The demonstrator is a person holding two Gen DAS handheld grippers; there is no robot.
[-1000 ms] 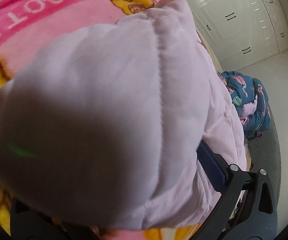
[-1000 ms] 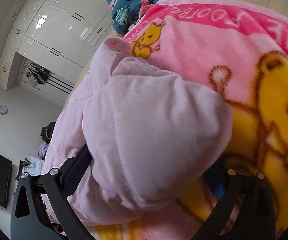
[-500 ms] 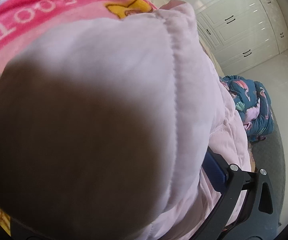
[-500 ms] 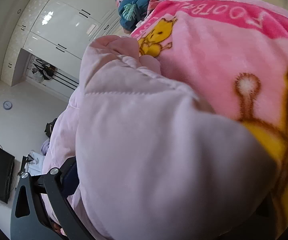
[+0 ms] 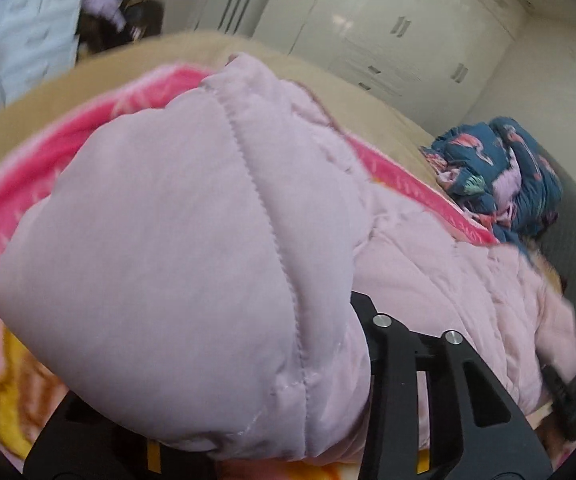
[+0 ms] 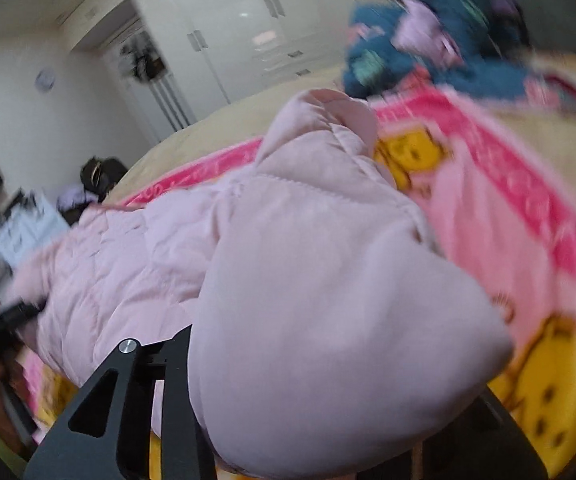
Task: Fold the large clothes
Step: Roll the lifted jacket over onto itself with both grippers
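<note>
A pale pink quilted puffer jacket (image 5: 192,248) lies on a pink and yellow cartoon blanket (image 5: 16,184) on a bed. My left gripper (image 5: 248,412) is shut on a puffy end of the jacket, which bulges over the fingers and hides the tips. My right gripper (image 6: 327,420) is shut on another bulging end of the same jacket (image 6: 327,288), its tips hidden too. The rest of the jacket stretches away between the two views. The blanket also shows in the right wrist view (image 6: 527,240).
A crumpled dark blue patterned garment (image 5: 499,176) lies at the blanket's far corner; it also shows in the right wrist view (image 6: 427,40). White wardrobe doors (image 5: 387,40) line the wall. A dark bag (image 6: 100,176) and clutter sit on the floor beside the bed.
Both grippers have swung and tilted with the jacket ends still in them. The views now take in more of the room and the jacket's body. The right view is motion-blurred.
</note>
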